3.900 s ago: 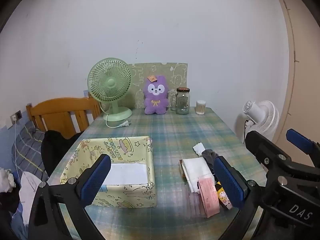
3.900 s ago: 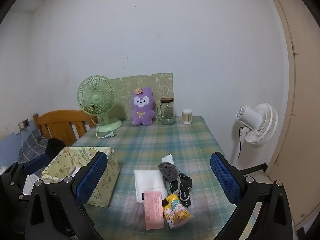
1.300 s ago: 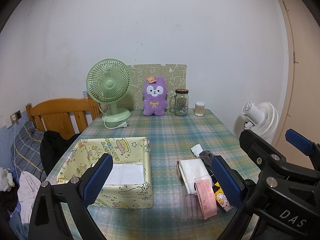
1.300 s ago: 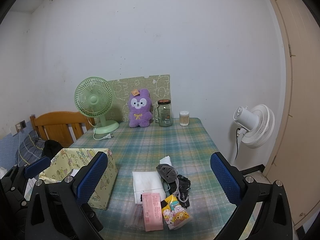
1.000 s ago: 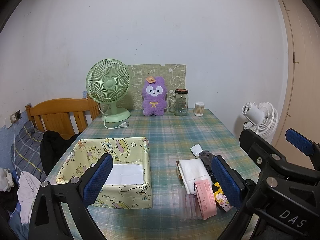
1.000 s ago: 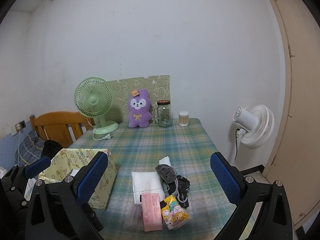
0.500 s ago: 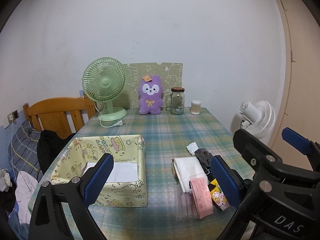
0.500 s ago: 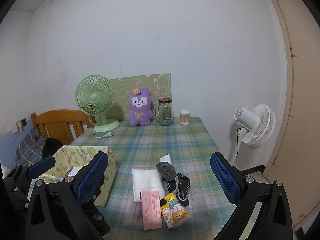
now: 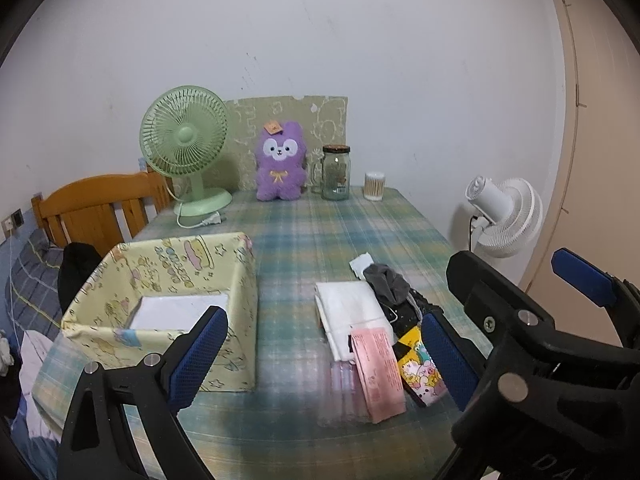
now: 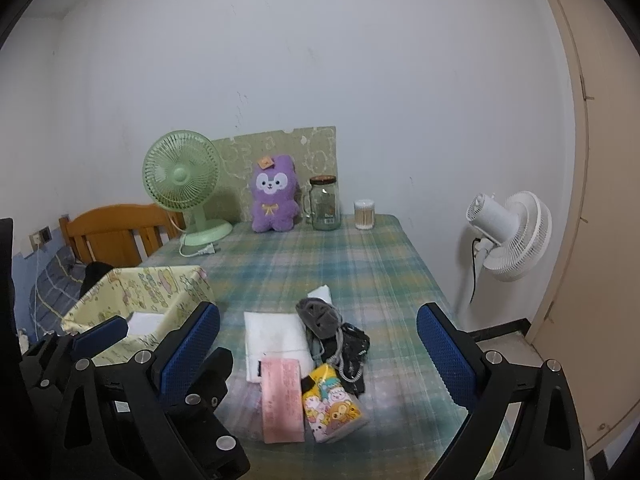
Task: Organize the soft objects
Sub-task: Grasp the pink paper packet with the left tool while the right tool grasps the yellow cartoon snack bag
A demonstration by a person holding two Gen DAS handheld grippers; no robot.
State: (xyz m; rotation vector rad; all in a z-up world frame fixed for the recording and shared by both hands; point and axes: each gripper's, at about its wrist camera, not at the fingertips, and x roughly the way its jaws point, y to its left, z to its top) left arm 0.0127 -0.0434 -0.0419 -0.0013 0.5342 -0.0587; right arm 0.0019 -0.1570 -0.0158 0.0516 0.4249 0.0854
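- Left gripper (image 9: 324, 356) hangs above the near table edge, jaws spread wide, gripping nothing.
- Right gripper (image 10: 318, 354) likewise spread and empty.
- The soft pile sits between the right gripper's fingers: white folded cloth (image 10: 276, 334), pink packet (image 10: 281, 398), cartoon tissue pack (image 10: 332, 404), grey sock (image 10: 320, 316).
- Yellow fabric box (image 9: 180, 280) stands at ten o'clock from the pile, apart from it.

Dim, even light; fisheye-bent edges

box (image 9: 168, 280) left on table (image 9: 320, 232), soft pile (image 9: 360, 312) right — plush (image 9: 280, 168) behind
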